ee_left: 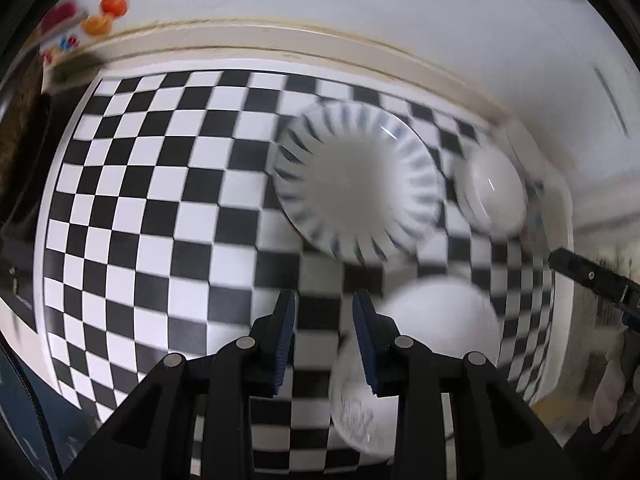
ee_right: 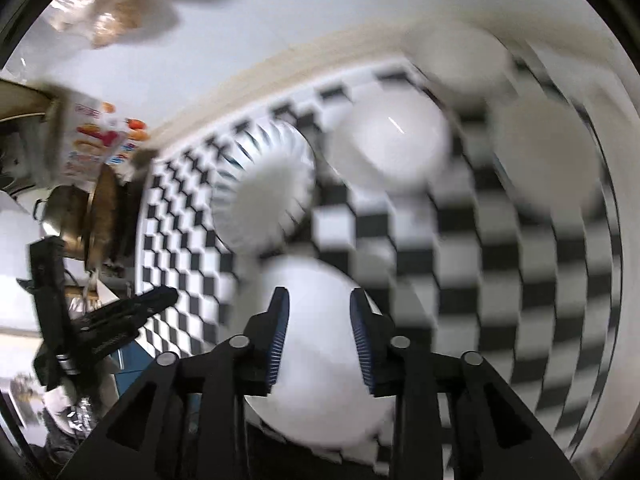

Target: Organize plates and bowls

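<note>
Checkered table [ee_left: 152, 200]: striped plate [ee_left: 356, 180] set right of centre, white bowl [ee_left: 436, 312] nearer; wide bare squares left. Left gripper [ee_left: 324, 336] and right gripper [ee_right: 318, 332]: jaws spread, nothing pinched.

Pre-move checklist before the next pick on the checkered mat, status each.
1. Left gripper empty, jaws apart: ok.
2. Right gripper empty, jaws apart over the white bowl: ok.
3. Striped plate unobstructed: ok.
4. Small white bowl apart from striped plate: ok.
5. Image sharpness: not ok, both views blurred.
6. White bowl flat on the checkered mat: cannot tell.
</note>
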### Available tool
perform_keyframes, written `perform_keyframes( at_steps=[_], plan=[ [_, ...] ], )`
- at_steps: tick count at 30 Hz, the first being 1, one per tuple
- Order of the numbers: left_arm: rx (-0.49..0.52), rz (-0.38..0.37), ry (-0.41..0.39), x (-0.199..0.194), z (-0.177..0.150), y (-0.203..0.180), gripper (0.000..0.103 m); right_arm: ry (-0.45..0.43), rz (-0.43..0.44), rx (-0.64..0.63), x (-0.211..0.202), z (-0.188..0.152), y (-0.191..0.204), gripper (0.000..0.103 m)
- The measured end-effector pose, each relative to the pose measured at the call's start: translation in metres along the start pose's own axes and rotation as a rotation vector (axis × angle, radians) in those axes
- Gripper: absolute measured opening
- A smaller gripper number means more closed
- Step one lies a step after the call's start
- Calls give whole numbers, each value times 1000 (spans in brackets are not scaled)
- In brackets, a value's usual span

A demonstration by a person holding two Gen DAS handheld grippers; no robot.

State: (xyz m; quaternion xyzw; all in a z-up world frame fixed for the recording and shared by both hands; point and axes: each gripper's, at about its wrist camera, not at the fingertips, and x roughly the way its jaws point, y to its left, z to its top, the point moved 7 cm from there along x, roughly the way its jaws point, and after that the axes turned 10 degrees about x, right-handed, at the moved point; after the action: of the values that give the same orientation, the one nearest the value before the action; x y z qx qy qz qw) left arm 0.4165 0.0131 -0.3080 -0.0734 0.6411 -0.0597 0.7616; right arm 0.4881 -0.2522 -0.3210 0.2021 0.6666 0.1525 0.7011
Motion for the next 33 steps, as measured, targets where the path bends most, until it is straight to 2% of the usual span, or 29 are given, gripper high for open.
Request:
perform_keyframes(
  at_steps=[2,5,9,15,16,18,22,26,33],
  plan=[
    [-58,-11,21,13,11,15,28,6,-14,-53,15,28,21,37],
    [-144,-47,64,40,24,35,28,108,-36,-106,65,76,47,37],
    [-195,-74,106,66,32,37,28,205,-148,-158,127,119,51,37],
    [-204,-80,151,96,36,36,27,323,-212,-192,186,145,49,37],
    [-204,-79,157,100,35,37,22,341,-221,-202,193,145,48,35],
    [-207,-93,151,102,34,36,17,380,-237,-224,204,140,44,26],
    [-175,-34,143,96,37,33,16,383,-245,-240,204,136,43,23],
    [-162,-23,129,85,39,32,16,364,-248,-250,189,128,42,20],
    [-91,-15,65,44,46,18,15,281,-185,-204,139,108,43,18]
  ],
)
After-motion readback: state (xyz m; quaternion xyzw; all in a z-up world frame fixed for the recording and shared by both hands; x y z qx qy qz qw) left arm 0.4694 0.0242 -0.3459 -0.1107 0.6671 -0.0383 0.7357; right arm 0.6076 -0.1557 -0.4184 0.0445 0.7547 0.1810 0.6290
